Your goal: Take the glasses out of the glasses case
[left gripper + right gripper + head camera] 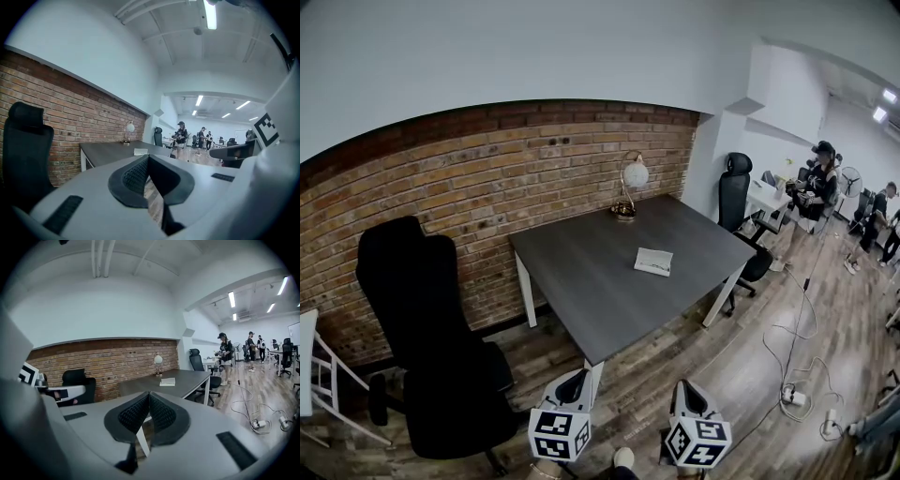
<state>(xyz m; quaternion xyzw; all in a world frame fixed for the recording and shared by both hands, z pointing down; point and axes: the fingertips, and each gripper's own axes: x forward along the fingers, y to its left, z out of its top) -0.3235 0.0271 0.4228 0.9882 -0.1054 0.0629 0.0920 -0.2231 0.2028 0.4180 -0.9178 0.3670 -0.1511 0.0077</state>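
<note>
Black and high-backed, an office chair (422, 309) is standing at the far left by the red brick wall (487, 178), and it's out of the play. Next along, the left gripper (148, 158) is hanging low in front of the person, jaws pinched together at the tips with nothing between them. Moving across, the dark grey square table (581, 272) is sitting well ahead of both tools. The pale, flat rectangular glasses case (653, 262) is lying on its right-hand half, well apart from the small globe desk lamp (628, 192) at the back edge. No glasses are showing, and whether the lid is up is too small to tell. Then the right gripper (149, 394) is looking the same: tips touching, empty, low and well short of the table.

So the approach looks like the job right now. Doing it well probably means stepping right up to the near edge and spreading both pairs of jaws before reaching in. One gripper would be pinning the case's base while the other is working the lid. The frame should be lifted by the bridge or an arm, never the lenses. Loose white cables (797, 375) are trailing over the wooden floor on the right, so footing needs watching.
</note>
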